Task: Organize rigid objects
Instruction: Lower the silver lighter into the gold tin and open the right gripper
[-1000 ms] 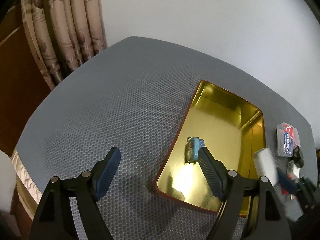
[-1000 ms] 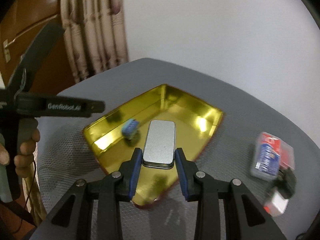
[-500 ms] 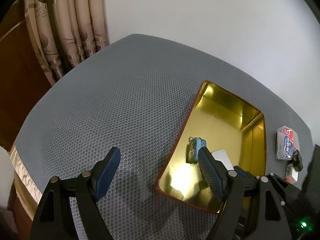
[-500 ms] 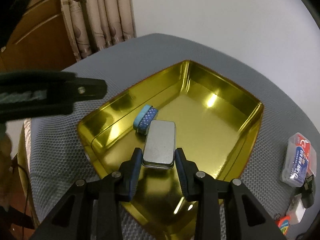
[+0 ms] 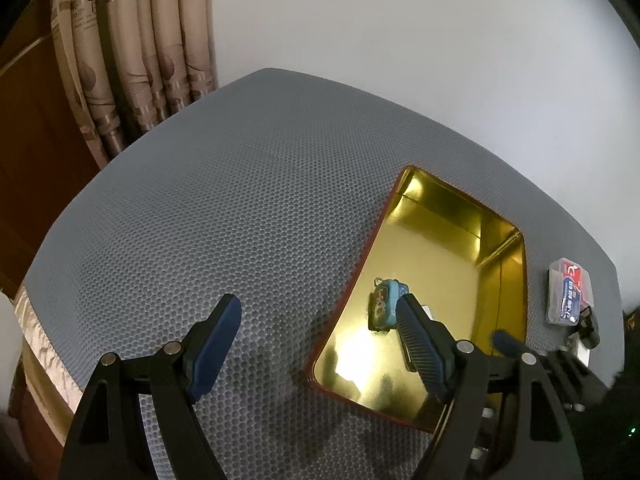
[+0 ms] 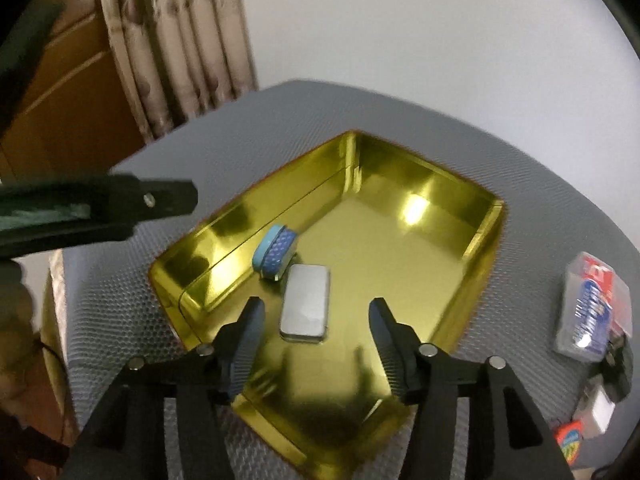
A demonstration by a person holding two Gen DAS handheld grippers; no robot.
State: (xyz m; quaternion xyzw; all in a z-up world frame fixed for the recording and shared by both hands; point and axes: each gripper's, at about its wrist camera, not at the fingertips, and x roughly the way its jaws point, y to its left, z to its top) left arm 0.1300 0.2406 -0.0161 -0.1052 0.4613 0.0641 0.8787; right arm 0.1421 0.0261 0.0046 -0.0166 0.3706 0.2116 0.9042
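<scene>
A gold tin tray (image 6: 472, 252) sits on the grey honeycomb mat. In it lie a flat silver tin (image 6: 305, 305) and a small blue item (image 6: 275, 253) touching its far end. My right gripper (image 6: 316, 320) is open, fingers either side of the silver tin and just above it. My left gripper (image 5: 320, 332) is open and empty over the mat at the tray's left rim (image 5: 360, 264); the blue item (image 5: 385, 303) shows beside its right finger.
A clear box with a red and blue card (image 6: 592, 308) lies right of the tray, also in the left wrist view (image 5: 568, 296). Small black, white and red items (image 6: 600, 392) lie near it. Curtains (image 5: 136, 48) and a white wall stand behind the table.
My right gripper opened and let go of the silver tin, which now lies in the tray beside the blue item. The left gripper barely moved.
</scene>
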